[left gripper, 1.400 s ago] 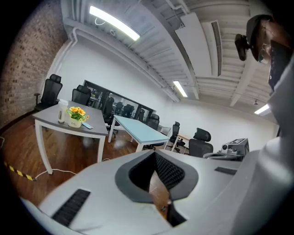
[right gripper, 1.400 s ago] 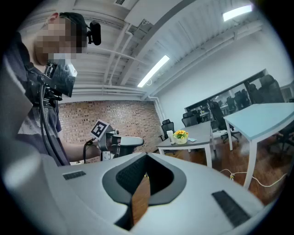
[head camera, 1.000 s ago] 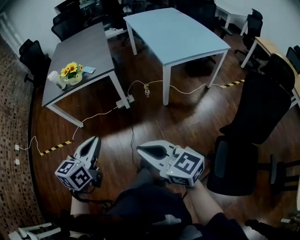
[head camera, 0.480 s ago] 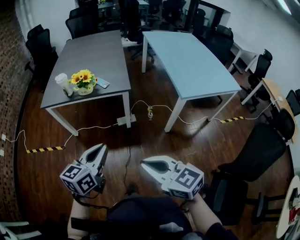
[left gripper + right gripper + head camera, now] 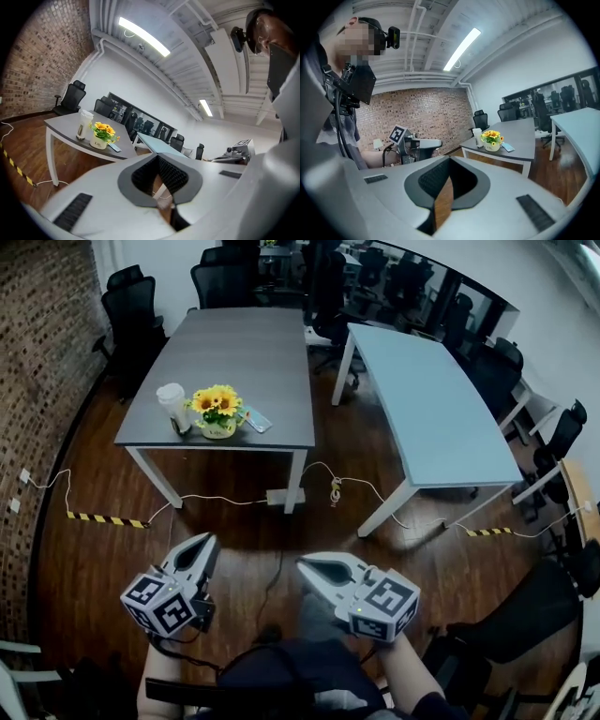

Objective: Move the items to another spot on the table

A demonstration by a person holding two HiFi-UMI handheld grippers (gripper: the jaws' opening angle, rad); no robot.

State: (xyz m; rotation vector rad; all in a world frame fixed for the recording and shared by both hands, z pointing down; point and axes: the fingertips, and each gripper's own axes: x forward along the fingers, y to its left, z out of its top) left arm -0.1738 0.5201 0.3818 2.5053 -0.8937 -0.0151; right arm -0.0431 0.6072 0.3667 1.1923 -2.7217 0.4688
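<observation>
Carry left gripper (image 5: 207, 541) and right gripper (image 5: 306, 565), fingers (image 5: 186, 559) pressed together and empty, toward the bench (image 5: 246, 352) well ahead of them; spread fingers before reaching cup (image 5: 172, 406) or sunflower pot (image 5: 217, 414).

A brick wall (image 5: 42, 381) borders a dark wood floor (image 5: 94, 577), where a grey tabletop (image 5: 248, 357) stands beside a pale blue table (image 5: 431, 418) among black office chairs (image 5: 131, 306). White cables (image 5: 220, 499) and striped tape (image 5: 105, 518) lie on the floor. A strip light (image 5: 143, 36) glows on the white ceiling.
</observation>
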